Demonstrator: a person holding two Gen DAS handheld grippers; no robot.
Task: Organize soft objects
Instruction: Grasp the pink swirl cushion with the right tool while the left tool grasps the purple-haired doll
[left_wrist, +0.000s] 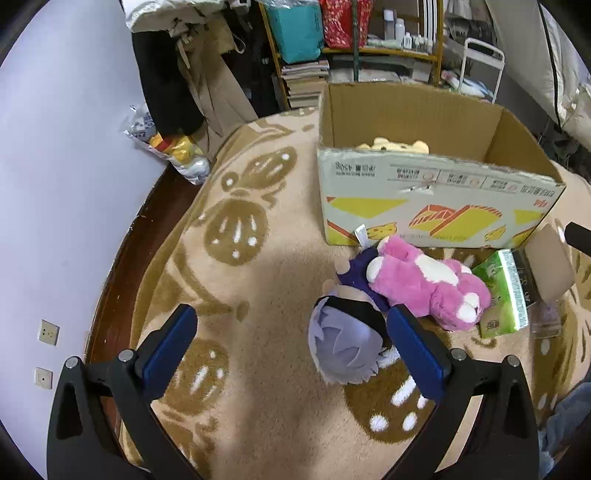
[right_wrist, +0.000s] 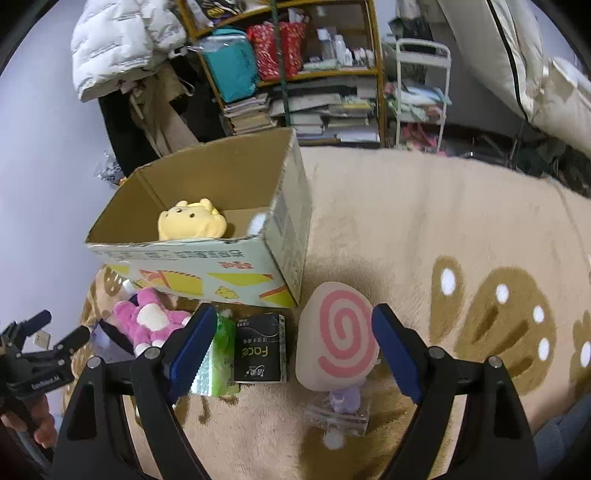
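both tongs stand wide, nothing grasped.

left wrist view: left gripper (left_wrist: 291, 349) has its blue pads far apart, pointing down at the beige blanket (left_wrist: 258, 288) w/ brown paw prints. a small doll w/ grey-lilac hair (left_wrist: 345, 349) lies between the pads, near the right pad, but i cannot see the pad press on it. its dark blue body goes under a pink plush bear (left_wrist: 424, 284), which lies on its back just in front of the cardboard box (left_wrist: 424, 206). box is open on top; a yellow plush (left_wrist: 400, 146) peeks over its near wall from inside. beside the pink bear, to the right, a green tissue pack (left_wrist: 504, 295). bookshelf (left_wrist: 351, 48) behind the box.

right wrist view: right gripper (right_wrist: 295, 350) also released, pads well apart. between them, on the blanket, a black pack marked "face" (right_wrist: 260, 349) and a round white cushion w/ pink spiral (right_wrist: 338, 334), nearer the right pad, not touched as far as i can tell. the cushion sits on sth lilac in a clear case (right_wrist: 341, 406). green pack is partly behind the left pad. yellow plush is inside the box, pink bear at the box's front left. left gripper shows at the far left edge, a hand (right_wrist: 40, 424) under it.
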